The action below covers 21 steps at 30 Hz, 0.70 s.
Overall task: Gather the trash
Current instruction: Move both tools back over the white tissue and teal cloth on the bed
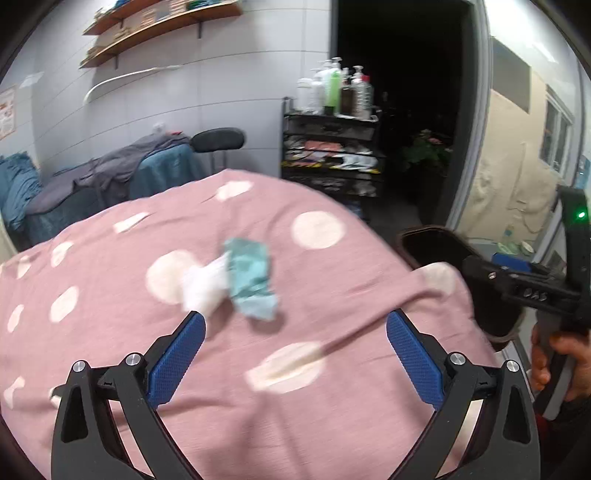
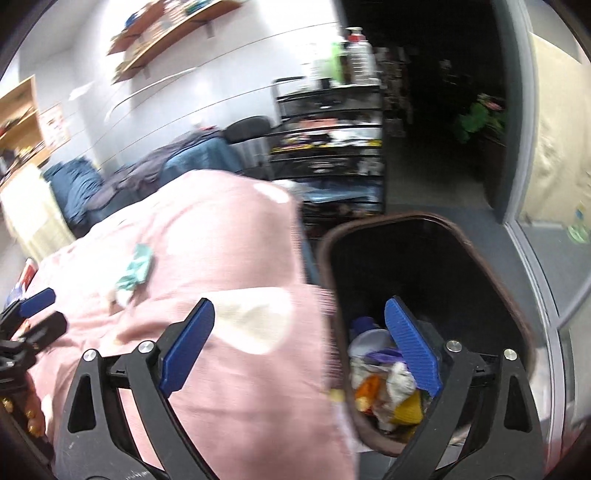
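A crumpled teal wrapper (image 1: 251,280) and a white tissue wad (image 1: 203,286) lie together on the pink polka-dot cloth (image 1: 110,332). My left gripper (image 1: 295,328) is open and empty, just short of them, its left fingertip near the tissue. The wrapper (image 2: 135,267) and tissue (image 2: 123,295) also show in the right wrist view. My right gripper (image 2: 299,314) is open and empty, above the cloth's edge and the dark trash bin (image 2: 480,258), which holds several pieces of trash (image 2: 384,380). The bin also shows in the left wrist view (image 1: 436,247).
A black cart (image 1: 328,155) with bottles stands behind the table, beside a dark doorway (image 1: 399,92). A chair with draped blue and grey cloths (image 1: 110,177) is at the back left. Wooden shelves (image 1: 155,26) hang on the wall. A glass partition (image 2: 546,258) is right of the bin.
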Available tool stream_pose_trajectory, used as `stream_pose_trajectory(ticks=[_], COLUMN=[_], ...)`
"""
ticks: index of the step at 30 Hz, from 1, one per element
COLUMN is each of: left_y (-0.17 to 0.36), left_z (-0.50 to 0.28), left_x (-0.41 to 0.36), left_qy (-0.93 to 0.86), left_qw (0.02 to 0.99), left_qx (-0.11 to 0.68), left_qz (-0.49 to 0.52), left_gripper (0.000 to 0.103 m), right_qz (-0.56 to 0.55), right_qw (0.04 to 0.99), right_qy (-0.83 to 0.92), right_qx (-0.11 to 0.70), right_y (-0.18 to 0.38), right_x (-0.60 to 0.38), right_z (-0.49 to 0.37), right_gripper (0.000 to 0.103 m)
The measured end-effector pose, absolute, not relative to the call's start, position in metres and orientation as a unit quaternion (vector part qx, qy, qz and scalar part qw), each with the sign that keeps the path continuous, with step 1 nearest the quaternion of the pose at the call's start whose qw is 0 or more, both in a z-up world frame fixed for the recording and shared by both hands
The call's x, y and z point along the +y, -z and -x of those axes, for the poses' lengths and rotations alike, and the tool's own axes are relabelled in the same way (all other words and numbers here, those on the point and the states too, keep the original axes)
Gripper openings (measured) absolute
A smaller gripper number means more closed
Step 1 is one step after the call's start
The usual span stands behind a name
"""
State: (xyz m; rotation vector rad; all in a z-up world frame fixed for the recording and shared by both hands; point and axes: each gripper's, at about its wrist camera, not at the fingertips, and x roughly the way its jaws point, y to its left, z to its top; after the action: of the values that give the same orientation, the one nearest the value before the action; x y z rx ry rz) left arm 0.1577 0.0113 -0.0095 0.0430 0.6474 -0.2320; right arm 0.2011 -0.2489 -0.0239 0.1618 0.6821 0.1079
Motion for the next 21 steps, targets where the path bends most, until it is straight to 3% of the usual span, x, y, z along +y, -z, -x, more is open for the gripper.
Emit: stream_pose_trajectory(ticks=[7, 14, 21], left_y=[0.025, 0.032, 0.047], left_z=[-0.171, -0.198, -0.250], left_x=[0.086, 0.106, 0.080], left_qy=[0.066, 0.058, 0.070], left_qw=[0.930, 0.918, 0.898], left_qx=[0.355, 0.379, 0.431], left_qz=[0.068, 0.104, 0.047], left_gripper=[0.096, 0.078, 0.066], right_qz=[-0.046, -0.028, -0.019], right_qw=[0.926, 0.914, 0.915], right_qy=[-0.134, -0.176, -0.172], right_qx=[0.350, 0.365, 0.364], right_y=[0.020, 0.020, 0.020], right_x=[-0.186, -0.139, -0.122], right_z=[-0.219, -0.230, -0.225], right_gripper=[0.094, 0.094, 0.094])
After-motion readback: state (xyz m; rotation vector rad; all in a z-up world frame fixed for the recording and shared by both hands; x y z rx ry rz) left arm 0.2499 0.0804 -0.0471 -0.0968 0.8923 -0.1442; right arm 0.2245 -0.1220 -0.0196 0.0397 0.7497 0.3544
